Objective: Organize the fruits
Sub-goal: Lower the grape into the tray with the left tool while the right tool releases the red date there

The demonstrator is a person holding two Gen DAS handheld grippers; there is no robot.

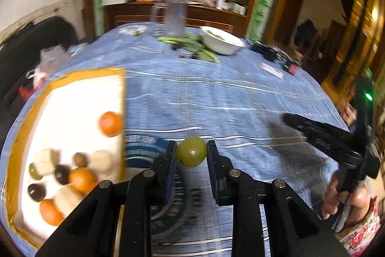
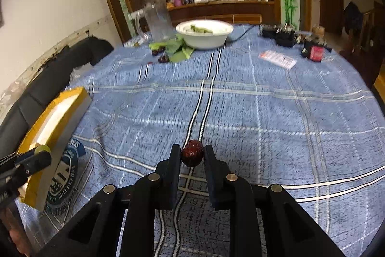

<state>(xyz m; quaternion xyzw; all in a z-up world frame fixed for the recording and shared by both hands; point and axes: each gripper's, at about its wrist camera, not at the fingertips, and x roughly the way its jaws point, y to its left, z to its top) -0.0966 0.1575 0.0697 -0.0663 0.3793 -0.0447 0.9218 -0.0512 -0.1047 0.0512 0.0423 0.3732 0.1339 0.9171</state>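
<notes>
Fruits sit in two places: loose in the tray (image 1: pixel 72 98) at the left of the left wrist view, and one in each pair of tongs. In that view the left tongs (image 1: pixel 191 153) are clamped on a green fruit (image 1: pixel 191 152), pads pressing it from both sides at lower centre, above the blue cloth of the worktop (image 1: pixel 228 98). Just left of them, the white tray with a yellow rim holds oranges (image 1: pixel 110 124), dark brown fruits (image 1: pixel 36 191) and pale pieces (image 1: pixel 45 160); its right edge stands between the tongs and those fruits. At the far right, the right tongs (image 1: pixel 287 117) appear from the side, closed, with a hand (image 1: pixel 346 196) on the handle.

In the right wrist view the left tongs (image 2: pixel 42 151) enter at the lower left beside the tray wall (image 2: pixel 69 122), the green fruit (image 2: pixel 42 149) peeking above them. At lower centre the right tongs (image 2: pixel 192 154) grip a dark red fruit (image 2: pixel 191 153), which the other view does not show. Farther back stand a clear jug (image 2: pixel 158 21), green leaves (image 2: pixel 178 49) and a white bowl (image 2: pixel 204 36). The tray's contents are hidden here; only the left wrist view shows them.
</notes>
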